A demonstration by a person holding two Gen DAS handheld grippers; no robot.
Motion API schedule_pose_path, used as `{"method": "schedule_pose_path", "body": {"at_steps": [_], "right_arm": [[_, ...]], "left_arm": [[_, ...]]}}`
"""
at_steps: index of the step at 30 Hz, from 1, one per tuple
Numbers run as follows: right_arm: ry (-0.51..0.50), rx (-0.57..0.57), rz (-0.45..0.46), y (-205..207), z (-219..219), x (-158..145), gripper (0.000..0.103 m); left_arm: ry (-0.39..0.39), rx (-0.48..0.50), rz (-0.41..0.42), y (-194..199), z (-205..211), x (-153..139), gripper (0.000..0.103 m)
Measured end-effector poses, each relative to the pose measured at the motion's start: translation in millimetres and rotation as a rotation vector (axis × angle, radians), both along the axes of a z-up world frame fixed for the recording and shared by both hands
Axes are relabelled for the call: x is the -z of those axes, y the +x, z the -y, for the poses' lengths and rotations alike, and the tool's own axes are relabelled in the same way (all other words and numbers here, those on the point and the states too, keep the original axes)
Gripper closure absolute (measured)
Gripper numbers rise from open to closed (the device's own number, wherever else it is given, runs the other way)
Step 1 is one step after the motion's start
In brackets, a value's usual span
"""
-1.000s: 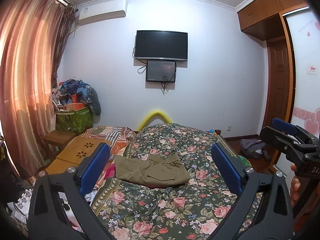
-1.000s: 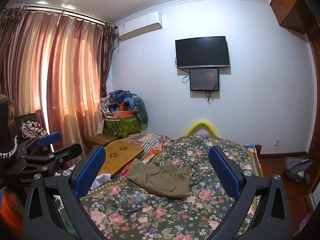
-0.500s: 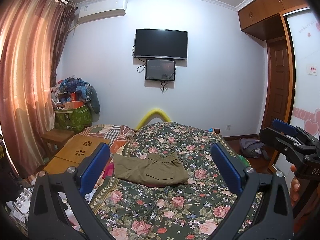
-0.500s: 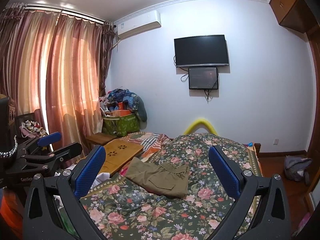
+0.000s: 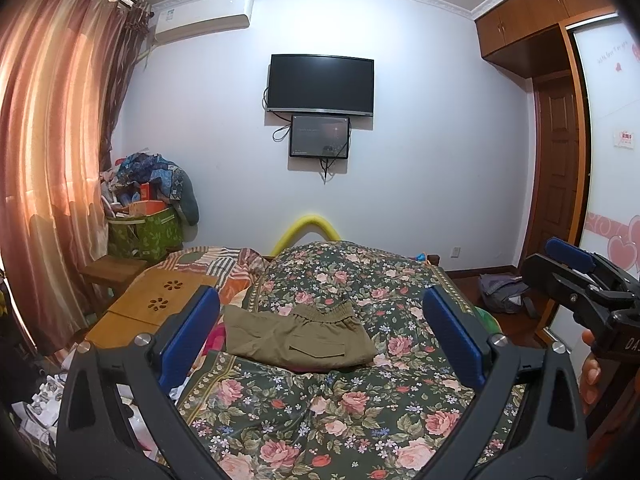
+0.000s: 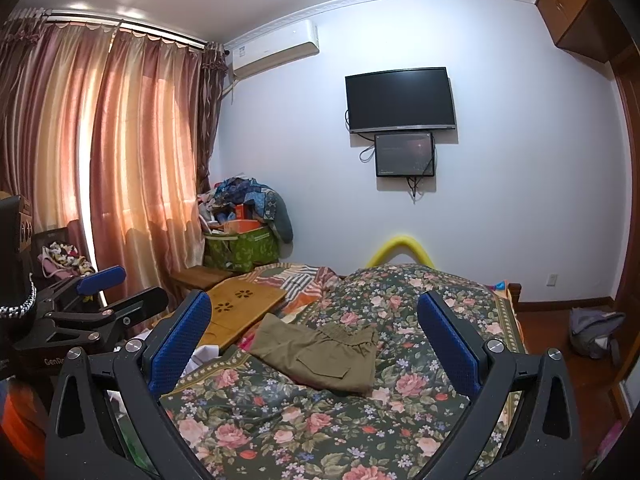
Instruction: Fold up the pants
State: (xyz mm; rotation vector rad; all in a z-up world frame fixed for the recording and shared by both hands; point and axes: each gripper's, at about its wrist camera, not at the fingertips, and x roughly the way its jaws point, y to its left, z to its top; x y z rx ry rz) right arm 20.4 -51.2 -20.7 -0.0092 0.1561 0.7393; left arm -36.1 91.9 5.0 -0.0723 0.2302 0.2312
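Olive-green pants [image 5: 296, 338] lie folded into a compact rectangle on the floral bedspread [image 5: 320, 412], waistband toward the far wall. They also show in the right wrist view [image 6: 320, 354]. My left gripper [image 5: 320, 332] is open and empty, held above the bed, short of the pants. My right gripper [image 6: 316, 340] is open and empty too, at a similar height to the right. The right gripper shows at the edge of the left wrist view [image 5: 580, 276], and the left gripper at the edge of the right wrist view [image 6: 108, 292].
A wooden lap desk [image 5: 148, 308] lies on the bed's left side. A green bag piled with clothes [image 5: 148, 216] stands in the far left corner by the curtains. A TV [image 5: 320, 84] hangs on the far wall. A backpack [image 5: 504, 292] lies on the floor at right.
Both views have tilted slightly upward. The grippers stay open and the pants have not moved.
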Motion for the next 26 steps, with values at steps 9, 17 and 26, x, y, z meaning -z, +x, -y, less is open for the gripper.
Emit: {"method": "schedule_pose_path", "body": {"at_steps": [9, 17, 26], "right_arm": [[0.002, 0.005, -0.003, 1.0, 1.3, 0.7, 0.001], [-0.005, 0.006, -0.006, 1.8, 1.7, 1.2, 0.001], [-0.009, 0.008, -0.007, 3.3, 1.8, 1.0, 0.001]], "left_arm": [[-0.016, 0.012, -0.007, 1.8, -3.2, 0.3, 0.000], [-0.009, 0.020, -0.014, 1.7, -1.6, 1.9, 0.000], [-0.024, 0.024, -0.024, 3.4, -4.7, 3.2, 0.000]]}}
